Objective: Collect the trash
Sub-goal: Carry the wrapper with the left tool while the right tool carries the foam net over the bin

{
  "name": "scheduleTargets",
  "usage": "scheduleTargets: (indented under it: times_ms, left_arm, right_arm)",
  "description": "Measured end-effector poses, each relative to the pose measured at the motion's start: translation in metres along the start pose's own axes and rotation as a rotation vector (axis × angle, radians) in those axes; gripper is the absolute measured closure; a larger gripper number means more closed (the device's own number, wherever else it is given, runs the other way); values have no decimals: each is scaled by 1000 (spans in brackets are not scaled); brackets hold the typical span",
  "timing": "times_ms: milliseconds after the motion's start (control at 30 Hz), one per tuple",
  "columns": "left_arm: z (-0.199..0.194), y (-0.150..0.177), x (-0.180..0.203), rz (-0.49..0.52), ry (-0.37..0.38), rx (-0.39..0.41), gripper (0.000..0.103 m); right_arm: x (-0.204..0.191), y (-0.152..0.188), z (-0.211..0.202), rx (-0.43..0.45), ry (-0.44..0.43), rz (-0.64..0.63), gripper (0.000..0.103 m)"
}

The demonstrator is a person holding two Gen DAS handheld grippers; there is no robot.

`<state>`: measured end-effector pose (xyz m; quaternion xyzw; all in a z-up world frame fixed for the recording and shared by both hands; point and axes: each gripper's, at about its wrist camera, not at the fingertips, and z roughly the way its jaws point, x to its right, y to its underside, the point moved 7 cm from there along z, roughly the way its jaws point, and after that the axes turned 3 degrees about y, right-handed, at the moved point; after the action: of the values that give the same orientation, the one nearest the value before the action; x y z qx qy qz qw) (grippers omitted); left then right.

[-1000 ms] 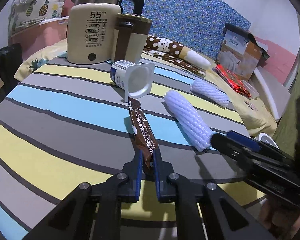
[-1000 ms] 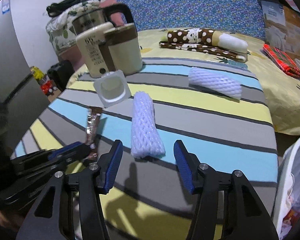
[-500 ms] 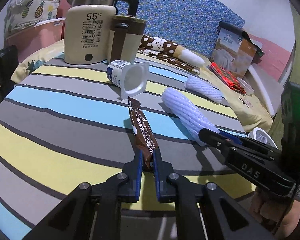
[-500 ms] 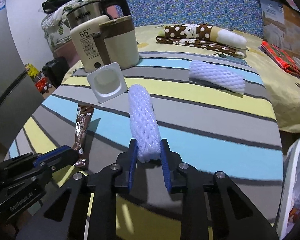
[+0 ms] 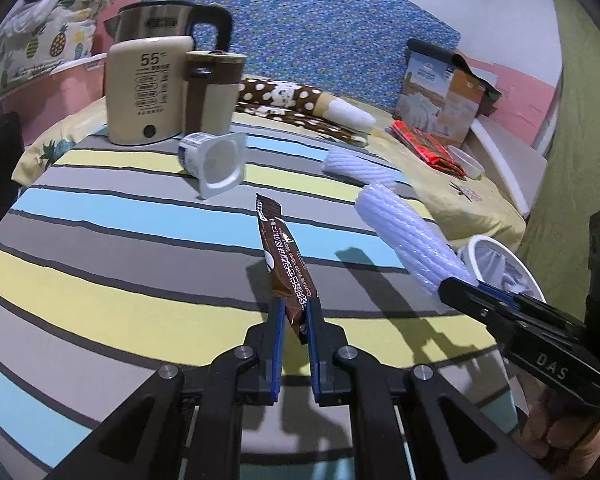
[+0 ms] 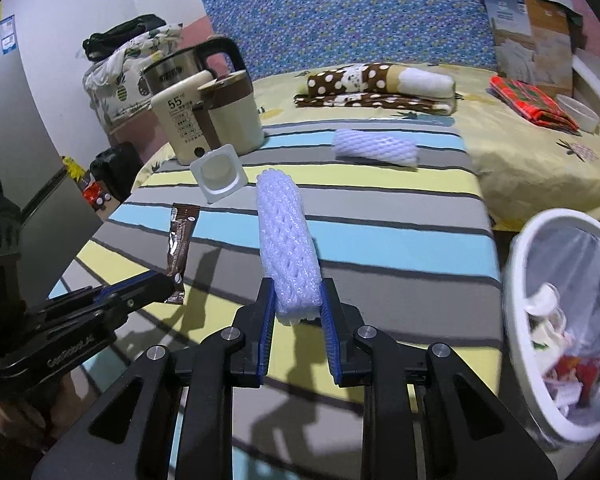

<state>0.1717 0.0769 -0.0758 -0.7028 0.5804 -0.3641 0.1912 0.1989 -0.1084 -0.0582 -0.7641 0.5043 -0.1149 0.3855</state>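
My left gripper [image 5: 294, 312] is shut on the near end of a brown snack wrapper [image 5: 283, 256], which stands clear of the striped table [image 5: 100, 264]. My right gripper [image 6: 296, 300] is shut on the near end of a white foam net sleeve [image 6: 286, 240], also raised off the cloth. Seen from the left wrist, the same sleeve [image 5: 408, 240] sticks out of the right gripper [image 5: 456, 286]. The right wrist view shows the wrapper [image 6: 180, 244] hanging from the left gripper [image 6: 162, 284]. A second foam sleeve [image 6: 374, 148] and an empty yogurt cup [image 6: 218, 172] lie further back.
A white bin [image 6: 560, 312] lined with a bag and holding trash stands off the table's right edge. A kettle [image 5: 148, 88] and a brown-lidded jug [image 5: 212, 96] stand at the table's far left. Behind is a bed with a rolled dotted cloth [image 6: 380, 80] and a box [image 6: 528, 36].
The right gripper closed on the foam sleeve and lifted it off the table. The left gripper, still holding the wrapper, raised it; both have shifted toward the bin side.
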Motion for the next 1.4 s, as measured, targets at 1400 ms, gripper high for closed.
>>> scheduleTargets:
  times_ms: [1400]
  left_arm:
    - [11, 26, 179, 284, 190, -68, 92]
  right_arm:
    - [127, 38, -87, 123, 228, 220, 78]
